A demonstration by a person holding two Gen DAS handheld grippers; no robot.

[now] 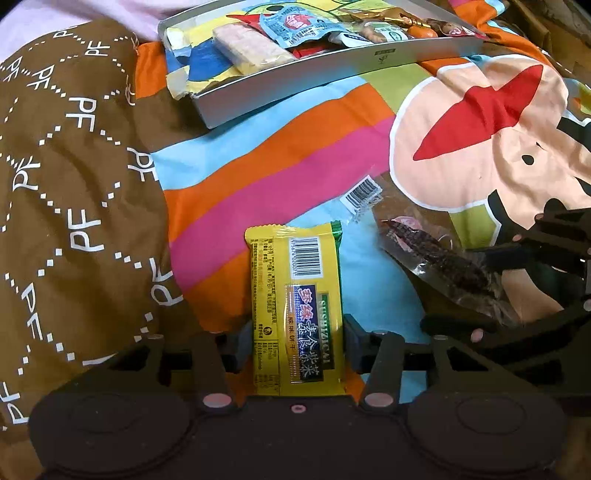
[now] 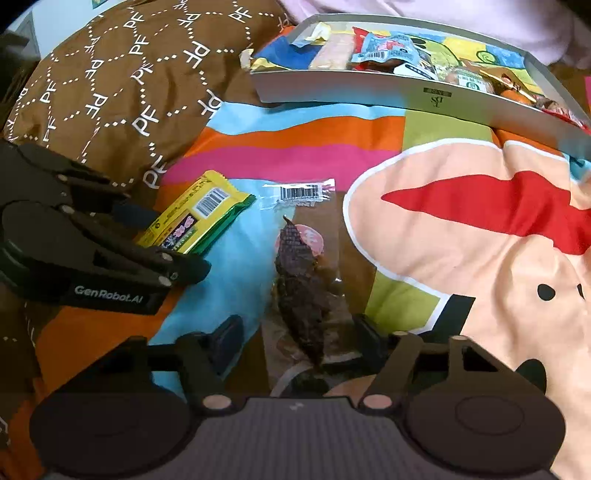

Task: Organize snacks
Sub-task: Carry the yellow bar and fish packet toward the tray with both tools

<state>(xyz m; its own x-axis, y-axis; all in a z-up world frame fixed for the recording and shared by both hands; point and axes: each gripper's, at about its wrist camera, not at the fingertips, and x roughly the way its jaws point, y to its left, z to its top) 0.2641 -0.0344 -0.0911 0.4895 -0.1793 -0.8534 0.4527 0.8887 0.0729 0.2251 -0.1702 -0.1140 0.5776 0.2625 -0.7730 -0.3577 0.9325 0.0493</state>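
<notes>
Left tongs (image 1: 298, 345) sit closed around the lower half of a yellow snack pack (image 1: 295, 310), both pads (image 1: 240, 347) tight against its long edges; the pack lies barcode-up on the striped bedsheet (image 1: 295, 155), pointing up the frame toward the tray. In the right wrist view the same yellow snack pack (image 2: 195, 218) shows at left, angled, with the left tongs' black fingers (image 2: 177, 266) over its near end.

Right tongs (image 2: 299, 341) straddle a clear packet of dark dried meat (image 2: 299, 280). The packet lies between the two pads, its lower end right at the jaw line. The clear film blurs the edges, so I cannot tell whether the pads actually press on it. From the left wrist view the packet (image 1: 436, 258) lies just right of the yellow pack, and the right tongs come in from the right edge with one finger (image 1: 495, 254) over its dark contents.

The packet's barcode label (image 2: 301, 192) points away from the tongs, toward the tray.

A grey shallow tray (image 1: 332, 70) rests at the top of the bedsheet, well apart from both packs. It already holds several snacks: a pale wafer bar (image 1: 251, 48), a light blue pouch (image 1: 291, 26), and some orange and gold wrapped pieces at the far right end. The tray's near wall (image 2: 406, 92) carries a small dark logo.

A brown quilt (image 1: 74, 184) with white "PF" lettering covers the left side, overlapping the bedsheet. The big cartoon print (image 2: 480, 229) fills the right side.
</notes>
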